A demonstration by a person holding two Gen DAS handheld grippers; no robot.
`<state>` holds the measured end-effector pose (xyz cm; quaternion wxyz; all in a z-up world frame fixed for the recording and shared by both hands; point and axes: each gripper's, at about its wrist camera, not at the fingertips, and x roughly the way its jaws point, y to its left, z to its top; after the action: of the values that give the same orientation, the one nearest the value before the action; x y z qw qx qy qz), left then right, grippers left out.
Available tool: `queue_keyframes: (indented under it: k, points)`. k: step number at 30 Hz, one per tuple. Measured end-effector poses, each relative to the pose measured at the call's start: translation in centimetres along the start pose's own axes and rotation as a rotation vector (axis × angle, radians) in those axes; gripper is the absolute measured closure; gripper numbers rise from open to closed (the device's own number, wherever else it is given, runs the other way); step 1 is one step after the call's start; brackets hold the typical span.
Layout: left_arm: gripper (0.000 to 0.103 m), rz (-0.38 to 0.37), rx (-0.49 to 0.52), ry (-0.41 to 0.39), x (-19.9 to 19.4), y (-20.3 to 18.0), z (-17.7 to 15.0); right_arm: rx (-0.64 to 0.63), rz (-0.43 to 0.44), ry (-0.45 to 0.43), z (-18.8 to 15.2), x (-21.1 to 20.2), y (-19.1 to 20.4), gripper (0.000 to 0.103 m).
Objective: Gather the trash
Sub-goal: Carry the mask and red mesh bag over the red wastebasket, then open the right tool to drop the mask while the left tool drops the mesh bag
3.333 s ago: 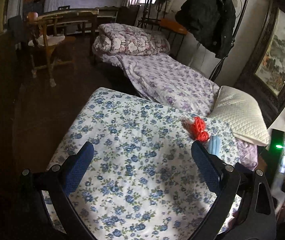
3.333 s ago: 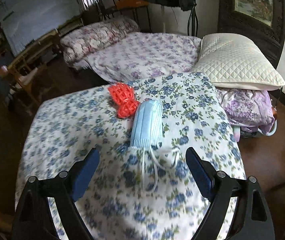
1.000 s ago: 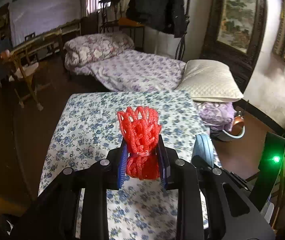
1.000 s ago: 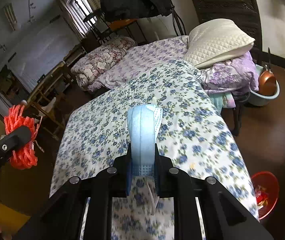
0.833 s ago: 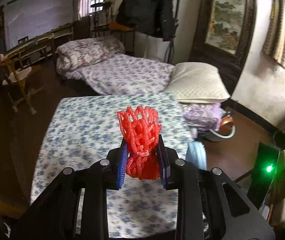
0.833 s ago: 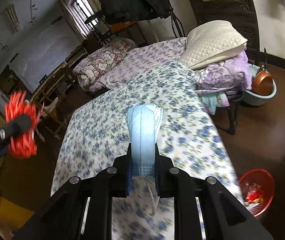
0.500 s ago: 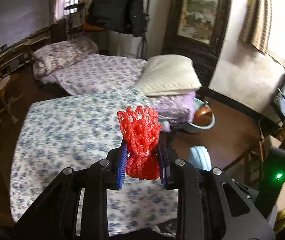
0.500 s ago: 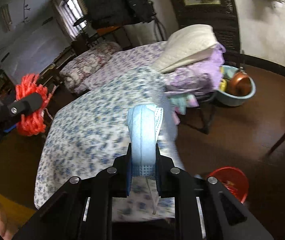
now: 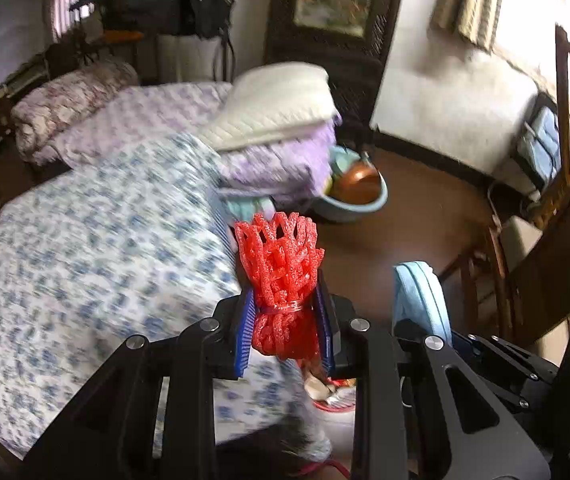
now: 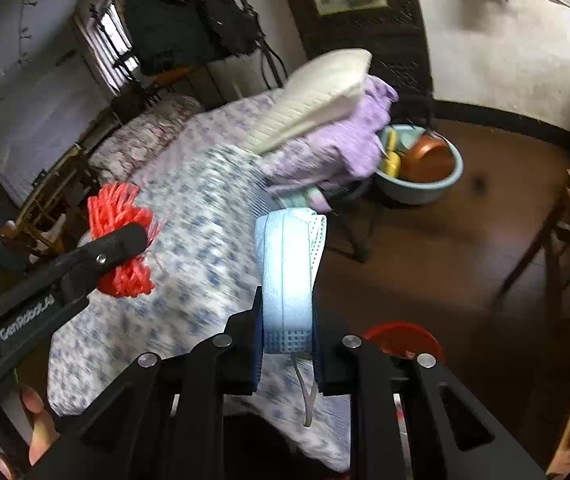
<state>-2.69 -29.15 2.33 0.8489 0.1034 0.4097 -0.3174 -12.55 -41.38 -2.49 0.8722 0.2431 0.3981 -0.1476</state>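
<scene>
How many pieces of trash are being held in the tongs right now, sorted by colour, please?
Red: 1, the foam net in the left tongs.
Light blue: 1, the face mask in the right tongs.
Total: 2.

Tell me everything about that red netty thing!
The red net is a bunched-up tube of squishy-looking foam mesh, bright red, with open diamond holes. A thin red band cinches it near the middle, so the top flares out like a flower and the bottom bulges. It stands upright, pinched at its waist between the blue pads of the left gripper, held in the air beside the flowery bed cover. Nothing else touches it.
</scene>
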Motion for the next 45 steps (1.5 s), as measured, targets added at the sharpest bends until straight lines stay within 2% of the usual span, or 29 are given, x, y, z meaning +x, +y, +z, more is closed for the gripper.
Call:
queue_keyframes:
  k: [5, 7, 12, 17, 25, 28, 32, 36, 40, 43, 45]
  points:
    - [0.075, -0.066, 0.025, 0.125, 5.2, -4.0, -1.6, 0.079, -0.104, 0.107, -3.0, 2.6, -7.0, 0.082]
    - [0.075, -0.097, 0.028, 0.189, 7.6, -5.5, -2.5, 0.122, -0.118, 0.155, -4.4, 4.0, -9.2, 0.082]
    - [0.075, -0.097, 0.036, 0.338, 14.5, -7.6, -5.2, 0.227, -0.081, 0.268, -7.8, 9.1, -13.7, 0.082]
    - [0.075, -0.11, 0.002, 0.453, 19.6, -7.3, -7.4, 0.253, -0.048, 0.335, -9.9, 13.5, -14.3, 0.082]
    - [0.075, -0.071, -0.012, 0.532, 23.7, -7.3, -8.9, 0.223, -0.08, 0.385, -10.9, 18.5, -14.3, 0.082]
    - [0.075, -0.082, -0.002, 0.517, 23.4, -7.6, -8.7, 0.229, -0.084, 0.395, -11.1, 19.3, -14.7, 0.081]
    - [0.075, -0.086, 0.019, 0.505, 23.3, -8.3, -8.7, 0.246, -0.084, 0.391, -11.1, 20.2, -15.5, 0.07]
    - [0.075, -0.08, 0.034, 0.505, 23.4, -8.7, -8.8, 0.245, -0.087, 0.36, -10.6, 20.4, -15.7, 0.044]
    - [0.075, -0.076, 0.021, 0.522, 23.9, -8.4, -9.0, 0.241, -0.103, 0.368, -10.5, 19.6, -16.0, 0.042]
    - [0.074, -0.086, 0.031, 0.553, 24.7, -8.6, -9.6, 0.229, -0.153, 0.415, -11.0, 18.5, -16.4, 0.039]
    - [0.074, -0.112, 0.048, 0.607, 25.9, -8.9, -10.5, 0.219, -0.187, 0.463, -11.8, 17.7, -16.8, 0.038]
